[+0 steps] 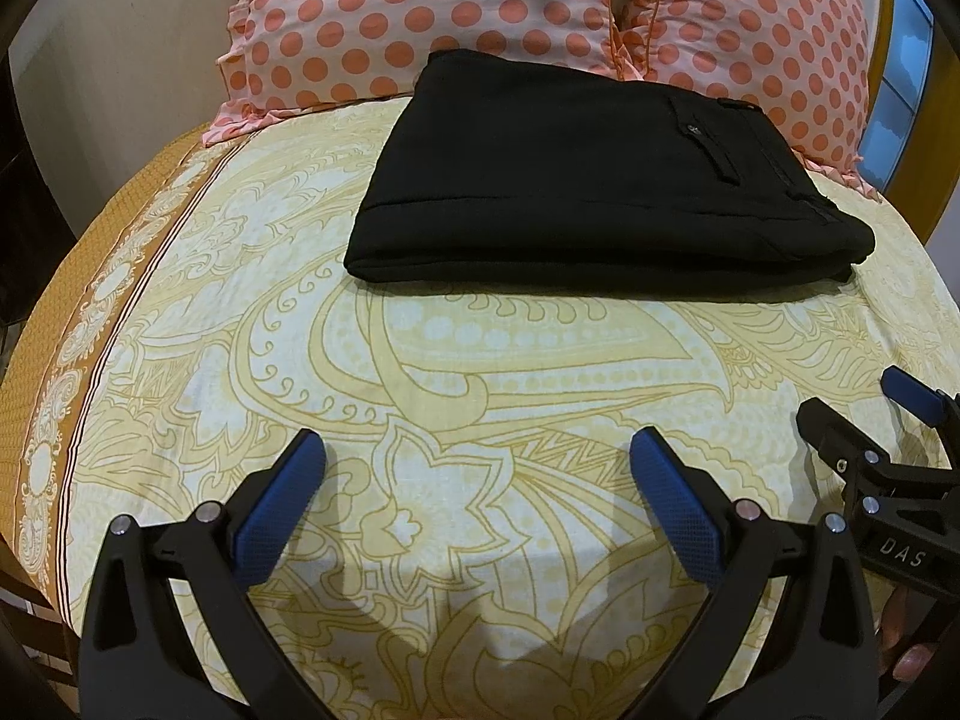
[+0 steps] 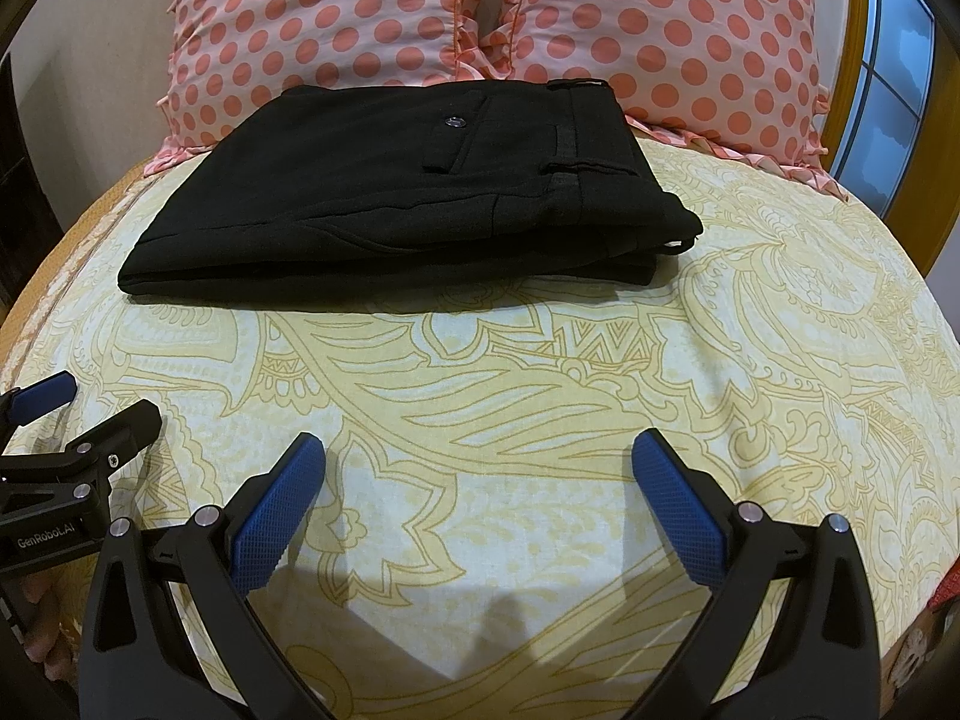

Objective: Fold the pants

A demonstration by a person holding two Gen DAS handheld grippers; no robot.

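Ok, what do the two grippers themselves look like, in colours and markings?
The left gripper and right gripper are matching: black angular plastic fingers, blue cross-hatched pads, silver pivot bolts. White lettering reads "DAS" on the right body, "GenRobot.AI" on the left. No cables or sleeves show.
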